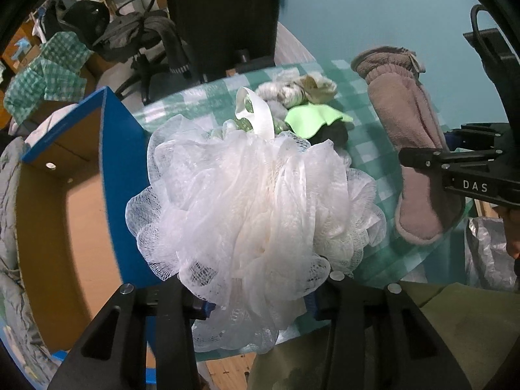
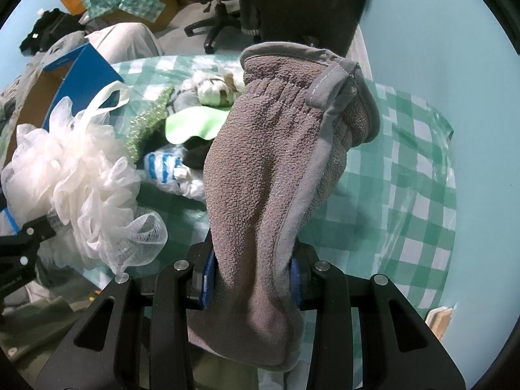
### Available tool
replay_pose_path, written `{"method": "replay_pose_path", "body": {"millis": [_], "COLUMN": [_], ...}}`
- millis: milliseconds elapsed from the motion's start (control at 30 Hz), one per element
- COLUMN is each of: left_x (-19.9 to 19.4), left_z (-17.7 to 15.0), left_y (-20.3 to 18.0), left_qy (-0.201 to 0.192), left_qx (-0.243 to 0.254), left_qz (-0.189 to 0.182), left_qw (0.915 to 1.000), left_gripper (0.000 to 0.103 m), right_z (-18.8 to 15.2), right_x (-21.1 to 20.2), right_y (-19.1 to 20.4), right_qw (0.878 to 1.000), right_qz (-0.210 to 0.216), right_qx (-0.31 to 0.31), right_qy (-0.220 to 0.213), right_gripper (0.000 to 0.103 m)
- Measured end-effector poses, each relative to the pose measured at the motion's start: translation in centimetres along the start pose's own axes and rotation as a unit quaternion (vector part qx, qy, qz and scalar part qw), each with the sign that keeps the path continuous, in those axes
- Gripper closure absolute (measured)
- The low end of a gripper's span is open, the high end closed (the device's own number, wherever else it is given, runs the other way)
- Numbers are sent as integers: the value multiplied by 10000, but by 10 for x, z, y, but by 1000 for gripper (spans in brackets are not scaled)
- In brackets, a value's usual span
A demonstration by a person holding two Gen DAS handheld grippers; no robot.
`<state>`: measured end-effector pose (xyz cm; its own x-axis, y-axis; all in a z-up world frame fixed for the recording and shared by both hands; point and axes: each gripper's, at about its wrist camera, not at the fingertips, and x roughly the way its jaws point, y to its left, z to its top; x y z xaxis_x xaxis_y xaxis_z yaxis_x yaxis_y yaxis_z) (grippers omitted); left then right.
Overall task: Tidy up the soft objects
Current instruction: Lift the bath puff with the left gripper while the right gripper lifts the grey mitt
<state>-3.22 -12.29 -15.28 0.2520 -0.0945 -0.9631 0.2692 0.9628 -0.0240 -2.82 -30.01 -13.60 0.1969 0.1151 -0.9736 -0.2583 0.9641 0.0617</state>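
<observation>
With the left gripper clamped on the loofah and the right gripper on the mitt, lift both clear of the pile before swinging toward the box.

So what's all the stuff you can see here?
bath pouf: one, white mesh, squeezed in the left claw
mitt: one, grey fleece, squeezed in the right claw
cardboard box: one, blue outside, brown inside, at the table's left edge
foam piece: one, light green, in the pile mid-table
striped cloth: one, blue and white, in the pile
sparkly scrubber: one, green, beside the pouf
tablecloth: one, green and white checks, covering the table
office chair: one, black, behind the table
left claw: one, black
right claw: one, black
</observation>
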Motion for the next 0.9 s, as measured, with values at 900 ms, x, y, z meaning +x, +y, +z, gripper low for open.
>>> {"method": "replay_pose_path", "body": {"millis": [900], "left_x": [-73], "left_z": [5], "left_y": [37], "left_qy": [-700], "left_qx": [-471], "left_qz": [236], "left_qw": [9962], "left_gripper": [66], "right_z": [59], "right_x": [-56], "right_y": [61], "right_qw": [9922], "right_qz": [260], "right_qx": [-1074], "right_qy": [-572], "right_gripper": [68]}}
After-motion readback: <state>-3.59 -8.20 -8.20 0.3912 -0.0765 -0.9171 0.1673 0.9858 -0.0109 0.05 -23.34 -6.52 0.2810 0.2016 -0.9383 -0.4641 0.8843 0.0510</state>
